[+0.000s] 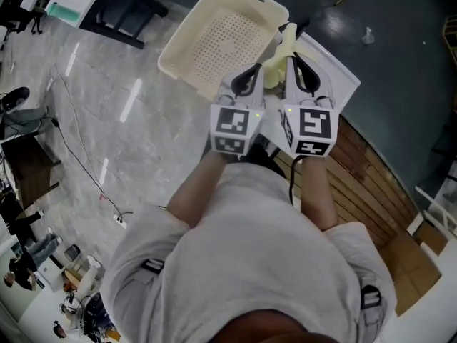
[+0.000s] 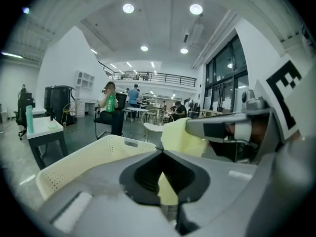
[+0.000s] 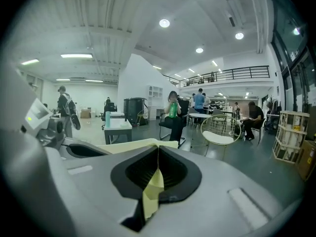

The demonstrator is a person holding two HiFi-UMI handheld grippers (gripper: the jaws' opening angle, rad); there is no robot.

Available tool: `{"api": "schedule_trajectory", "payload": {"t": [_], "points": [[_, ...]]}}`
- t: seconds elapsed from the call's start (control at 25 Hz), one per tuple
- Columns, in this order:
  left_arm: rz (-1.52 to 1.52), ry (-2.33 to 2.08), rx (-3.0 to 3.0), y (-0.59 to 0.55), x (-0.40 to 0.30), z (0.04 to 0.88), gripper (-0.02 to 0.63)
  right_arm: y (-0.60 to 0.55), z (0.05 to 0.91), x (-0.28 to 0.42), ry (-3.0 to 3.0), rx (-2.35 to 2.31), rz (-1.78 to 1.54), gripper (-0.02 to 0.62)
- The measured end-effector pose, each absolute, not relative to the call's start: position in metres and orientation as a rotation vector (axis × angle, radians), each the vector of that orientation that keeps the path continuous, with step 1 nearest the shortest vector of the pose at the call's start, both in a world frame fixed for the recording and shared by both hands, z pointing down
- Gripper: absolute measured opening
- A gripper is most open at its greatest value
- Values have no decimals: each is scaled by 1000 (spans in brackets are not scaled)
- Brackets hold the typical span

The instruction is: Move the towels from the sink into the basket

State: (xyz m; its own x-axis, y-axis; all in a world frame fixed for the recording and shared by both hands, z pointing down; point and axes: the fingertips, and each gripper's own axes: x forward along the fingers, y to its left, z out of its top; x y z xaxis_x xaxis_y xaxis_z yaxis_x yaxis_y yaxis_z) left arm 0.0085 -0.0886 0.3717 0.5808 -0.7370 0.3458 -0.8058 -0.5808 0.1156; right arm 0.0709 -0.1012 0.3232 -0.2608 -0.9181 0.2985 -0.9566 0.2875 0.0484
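Currently the left claw [image 2: 162,153] and the right claw [image 3: 158,151] are both clamping shut on the same yellow towel [image 1: 277,70], with cloth pinched between each pair of jaws and the 2 grips sitting side by side. Towel is hanging in the air just beside the right edge of the cream basket [image 1: 187,41] in the head view, not inside it.

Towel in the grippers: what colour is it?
Pale yellow; the towel shows best in the left gripper view.

Pale yellow towel [image 1: 287,41] aloft beside perforated cream basket [image 1: 227,43]
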Motion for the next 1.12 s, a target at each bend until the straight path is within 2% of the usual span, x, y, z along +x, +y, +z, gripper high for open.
{"api": "schedule_trajectory", "payload": {"t": [0.76,1.12], "points": [[297,-1608,2363,-125,-141,349,20,-159,310,-86,-2527,1410,177,11],[279,-1520,2401,-152,-146,349,20,-193,314,-84,-2444,1515,190,11]]}}
